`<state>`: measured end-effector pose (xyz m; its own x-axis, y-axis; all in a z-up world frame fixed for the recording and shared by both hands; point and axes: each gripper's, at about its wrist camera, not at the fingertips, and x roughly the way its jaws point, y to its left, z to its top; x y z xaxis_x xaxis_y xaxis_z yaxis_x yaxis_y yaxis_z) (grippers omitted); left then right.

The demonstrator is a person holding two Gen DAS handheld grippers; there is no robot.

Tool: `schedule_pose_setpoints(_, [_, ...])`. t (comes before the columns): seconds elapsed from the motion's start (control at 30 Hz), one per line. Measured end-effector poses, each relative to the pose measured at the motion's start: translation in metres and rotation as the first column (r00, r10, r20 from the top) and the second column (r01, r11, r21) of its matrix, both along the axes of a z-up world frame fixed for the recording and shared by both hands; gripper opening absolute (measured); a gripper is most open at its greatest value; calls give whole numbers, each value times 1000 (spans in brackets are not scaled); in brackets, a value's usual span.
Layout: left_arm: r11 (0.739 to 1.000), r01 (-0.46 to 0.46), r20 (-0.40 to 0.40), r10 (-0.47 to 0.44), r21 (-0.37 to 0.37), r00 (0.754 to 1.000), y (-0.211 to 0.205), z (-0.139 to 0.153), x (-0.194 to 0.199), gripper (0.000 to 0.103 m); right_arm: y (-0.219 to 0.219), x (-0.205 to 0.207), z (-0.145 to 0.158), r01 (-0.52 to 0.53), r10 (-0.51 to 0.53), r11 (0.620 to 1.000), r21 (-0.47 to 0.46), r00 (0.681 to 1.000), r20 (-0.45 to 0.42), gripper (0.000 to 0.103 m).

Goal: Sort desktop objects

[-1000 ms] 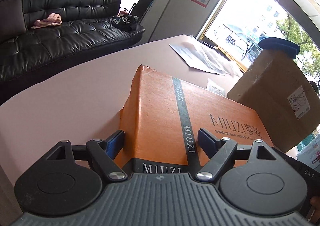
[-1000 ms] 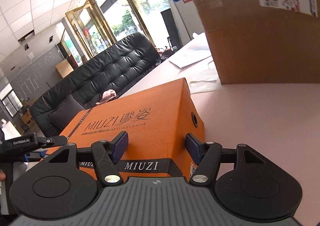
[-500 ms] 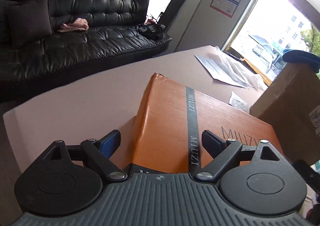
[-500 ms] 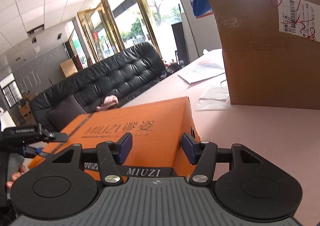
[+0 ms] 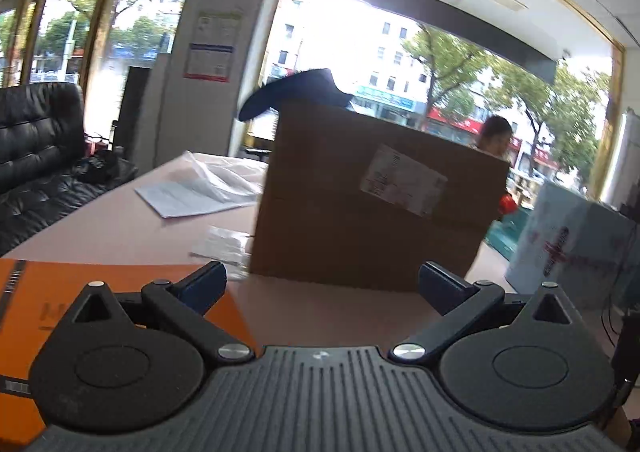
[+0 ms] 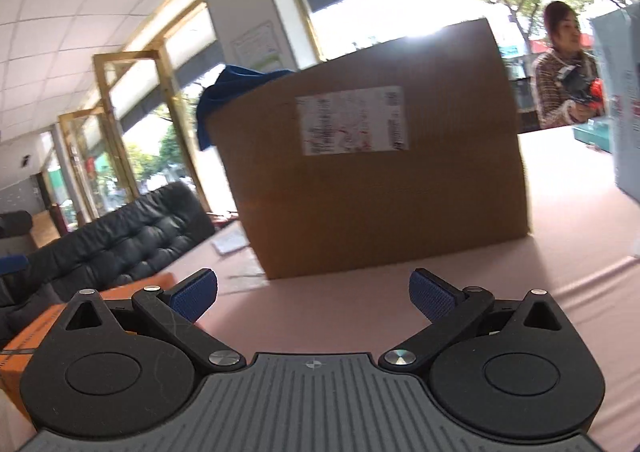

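Two grippers: left gripper (image 5: 322, 284) and right gripper (image 6: 312, 292) both stand wide with nothing between the pads; jaws have just been opening.
Landmark: brown carton (image 6: 372, 156), upright on the pink table (image 6: 560, 252), straight ahead of both grippers.
Orange shoe box (image 5: 24, 292): released, lying flat to the left of the carton, near it.
Carton handling, judged: stiff cardboard, likely bulky, too broad for one jaw; press both sides.
Blue cloth (image 6: 232, 80): draped on the carton's top, may slip off.
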<state>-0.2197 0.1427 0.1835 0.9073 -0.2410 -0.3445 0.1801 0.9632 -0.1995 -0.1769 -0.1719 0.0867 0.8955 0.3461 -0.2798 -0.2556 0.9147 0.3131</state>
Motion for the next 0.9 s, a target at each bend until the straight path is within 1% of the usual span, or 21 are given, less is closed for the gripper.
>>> schedule_pose_setpoints(0.03, [999, 39, -25, -38, 24, 999, -28, -8, 10, 103, -12, 3, -6, 51, -53, 998, -36, 998, -38, 103])
schedule_pose_setpoints(0.1, [994, 90, -74, -85, 56, 994, -79, -30, 29, 103, -34, 9, -19, 134, -149, 984, -116, 981, -124, 103])
schedule_pose_setpoints(0.17, [990, 126, -143, -116, 68, 983, -123, -57, 50, 103, -61, 17, -39, 199, -234, 965, -170, 947, -220, 103])
schedule_pose_setpoints(0.23, [988, 130, -217, -109, 85, 970, -150, -84, 70, 103, -87, 21, -56, 256, -303, 948, -187, 908, -290, 103])
schedule_pose_setpoints(0.3, [986, 125, -284, -89, 111, 955, -169, -109, 89, 103, -106, 23, -70, 311, -365, 928, -206, 872, -325, 103])
schedule_pose_setpoints(0.33, [984, 123, -310, -78, 130, 948, -174, -120, 96, 103, -110, 25, -76, 318, -381, 919, -234, 869, -315, 103])
schedule_pose_setpoints(0.4, [979, 112, -346, -47, 170, 937, -180, -141, 109, 103, -111, 31, -84, 304, -387, 901, -309, 885, -260, 103])
schedule_pose_setpoints(0.43, [976, 103, -344, -31, 193, 939, -182, -149, 113, 103, -108, 37, -85, 290, -388, 892, -346, 884, -260, 103])
schedule_pose_setpoints(0.47, [972, 89, -318, -16, 217, 948, -184, -152, 113, 103, -106, 43, -87, 277, -383, 889, -366, 887, -260, 103])
schedule_pose_setpoints(0.53, [966, 57, -277, 15, 251, 961, -189, -159, 115, 103, -103, 56, -87, 260, -366, 894, -365, 894, -258, 103])
schedule_pose_setpoints(0.7, [972, -34, -275, 100, 234, 956, -197, -161, 127, 103, -97, 79, -85, 265, -376, 885, -383, 892, -253, 103])
schedule_pose_setpoints(0.8, [971, -40, -275, 106, 235, 955, -192, -158, 126, 103, -102, 78, -84, 282, -385, 890, -359, 886, -258, 103])
schedule_pose_setpoints(0.9, [971, -41, -274, 106, 234, 956, -191, -158, 126, 103, -101, 77, -83, 281, -385, 888, -363, 886, -258, 103])
